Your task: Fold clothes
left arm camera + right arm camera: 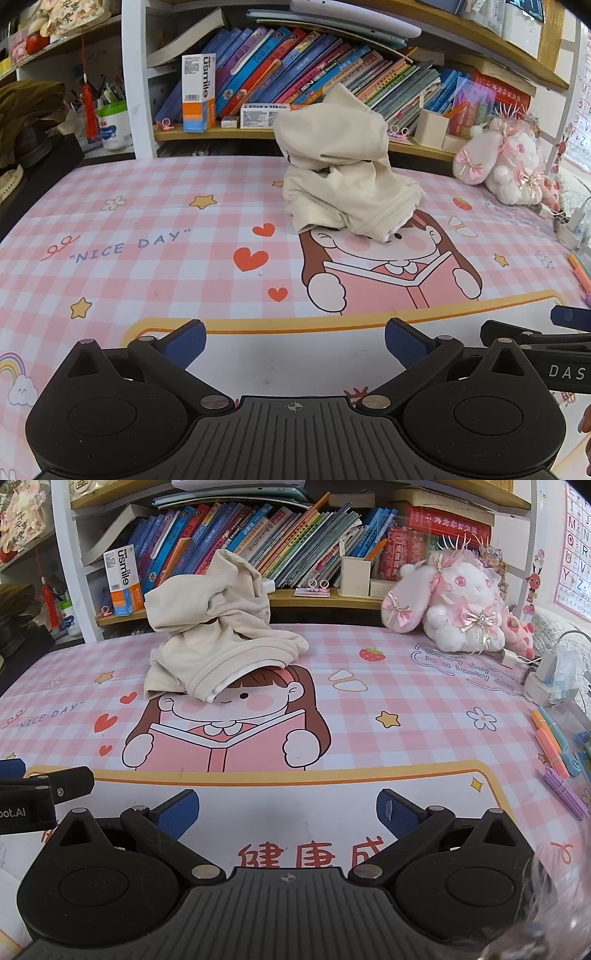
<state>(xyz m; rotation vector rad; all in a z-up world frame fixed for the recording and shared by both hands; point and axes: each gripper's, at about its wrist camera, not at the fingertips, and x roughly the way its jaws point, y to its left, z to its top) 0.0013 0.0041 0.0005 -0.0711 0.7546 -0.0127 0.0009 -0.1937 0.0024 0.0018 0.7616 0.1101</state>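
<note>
Beige garment, one; two tongs gaping.

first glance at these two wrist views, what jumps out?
A crumpled beige garment heaped in a tall pile on the pink checked desk mat, covering the top of the printed cartoon girl's head. Behind it runs a shelf crammed with leaning colourful books, and a pink-and-white plush rabbit sits at the mat's far right. Both the left tool and the right tool hover open near the front edge, holding nothing.
</note>
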